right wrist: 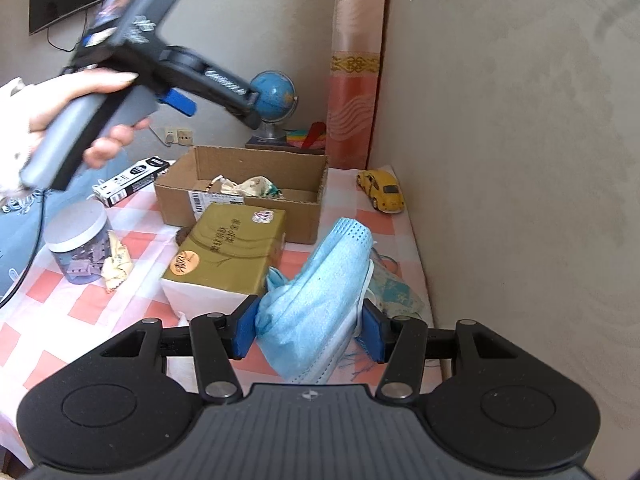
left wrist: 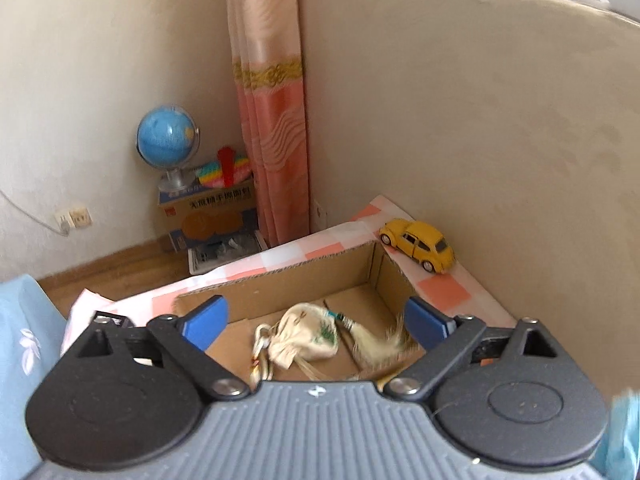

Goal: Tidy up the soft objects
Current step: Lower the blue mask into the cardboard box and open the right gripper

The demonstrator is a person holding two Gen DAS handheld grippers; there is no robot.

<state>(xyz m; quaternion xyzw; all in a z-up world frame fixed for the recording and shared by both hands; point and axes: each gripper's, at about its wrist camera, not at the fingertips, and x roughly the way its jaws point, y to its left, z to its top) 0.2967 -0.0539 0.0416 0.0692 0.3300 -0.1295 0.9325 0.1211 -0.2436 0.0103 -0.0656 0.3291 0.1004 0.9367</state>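
Left gripper [left wrist: 314, 322]: jaws wide, above the box [left wrist: 280, 284], its body cutting off the pouch [left wrist: 306, 338] lying inside. Right gripper [right wrist: 308, 330]: jaws clamp the blue mask [right wrist: 320, 296], hiding the patterned cloth [right wrist: 394, 290] behind. Nearby on the bench [right wrist: 52, 312]: tissue pack [right wrist: 232, 252], jar [right wrist: 78, 242], toy car [right wrist: 382, 191].

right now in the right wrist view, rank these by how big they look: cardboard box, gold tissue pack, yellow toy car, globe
1. cardboard box
2. gold tissue pack, close behind, though it sits nearer the camera, which flatters it
3. and 4. yellow toy car and globe look about alike; the globe stands farther back, so no ranking between them.
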